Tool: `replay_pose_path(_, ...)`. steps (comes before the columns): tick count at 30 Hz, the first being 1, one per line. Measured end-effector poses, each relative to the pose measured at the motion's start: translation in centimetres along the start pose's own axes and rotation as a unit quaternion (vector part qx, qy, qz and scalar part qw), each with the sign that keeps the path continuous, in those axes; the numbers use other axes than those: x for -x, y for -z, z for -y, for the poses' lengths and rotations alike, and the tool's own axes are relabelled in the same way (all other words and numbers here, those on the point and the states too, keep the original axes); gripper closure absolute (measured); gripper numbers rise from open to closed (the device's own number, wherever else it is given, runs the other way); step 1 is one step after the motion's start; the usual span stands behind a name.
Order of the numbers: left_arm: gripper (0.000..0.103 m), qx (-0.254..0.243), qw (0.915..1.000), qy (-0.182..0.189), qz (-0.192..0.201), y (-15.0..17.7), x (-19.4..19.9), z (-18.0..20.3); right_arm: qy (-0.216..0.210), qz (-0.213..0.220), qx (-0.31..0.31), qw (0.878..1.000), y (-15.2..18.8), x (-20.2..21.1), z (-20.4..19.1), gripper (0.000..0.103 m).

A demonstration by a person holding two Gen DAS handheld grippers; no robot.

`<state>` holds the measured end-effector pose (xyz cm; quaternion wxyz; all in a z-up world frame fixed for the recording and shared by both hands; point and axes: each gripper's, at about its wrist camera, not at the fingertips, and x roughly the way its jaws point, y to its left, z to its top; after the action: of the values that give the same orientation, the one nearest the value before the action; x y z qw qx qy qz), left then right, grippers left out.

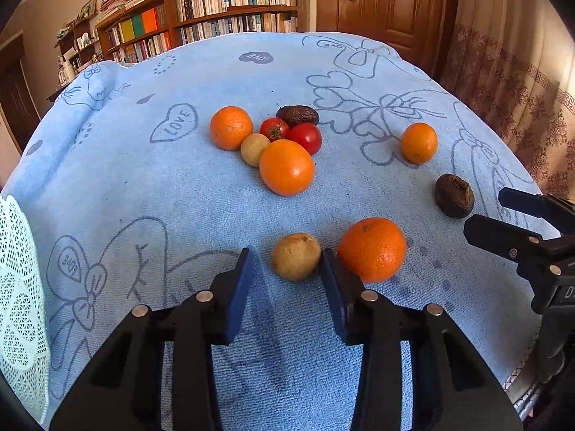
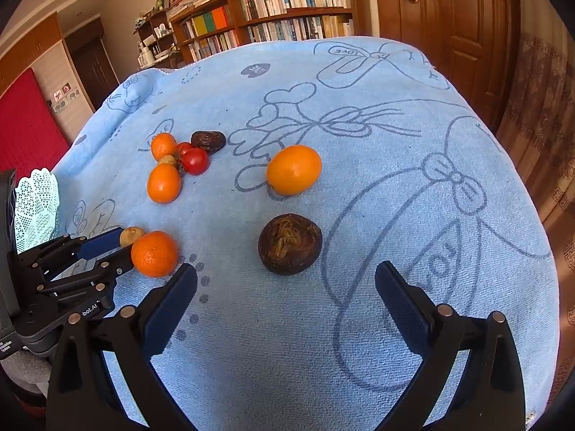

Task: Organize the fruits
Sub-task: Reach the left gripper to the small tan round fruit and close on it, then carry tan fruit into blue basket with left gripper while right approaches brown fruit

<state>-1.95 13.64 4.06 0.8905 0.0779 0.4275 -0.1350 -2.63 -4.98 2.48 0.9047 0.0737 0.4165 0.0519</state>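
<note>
— Which step are you on?

— Gathering, I'd say. On the table's pale blue towelling cloth (image 1: 143,186) printed with hearts and bows, most of the fruit already sits in a huddle (image 1: 273,143): two oranges, two red tomatoes, a tan round fruit and a dark wrinkled one. My left hand-held gripper (image 1: 287,273) is spread open around a small tan, rough-skinned round fruit (image 1: 296,256), its right pad touching or nearly touching it. A bumpy orange (image 1: 372,249) sits just beside that pad, on its outer side.

— And the right?

— My right hand-held gripper (image 2: 285,289) is open too, holding nothing, with a dark brown wrinkled round fruit (image 2: 290,244) just ahead of it. A smooth orange (image 2: 294,169) lies farther off.

— Next move?

— Probably closing gently on the tan fruit without nudging the orange.

— The room?

— Wooden bookshelves (image 1: 215,10), a panelled wooden door (image 1: 388,0), and a white lattice basket (image 1: 18,287) at the left edge.
</note>
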Motion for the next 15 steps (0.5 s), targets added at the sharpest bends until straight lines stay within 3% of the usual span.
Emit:
replay_pose_path(2,0.075,0.002,1.0,0.006,0.004,0.0,0.2,0.0,0.001,0.0,0.0,1.0,0.0,0.0,0.0,0.005)
replay_pose_path(15,0.075,0.03,0.9971,-0.04,0.058,0.2,2.4,-0.9,0.014,0.008,-0.003,1.0,-0.1,-0.1,0.1,0.005)
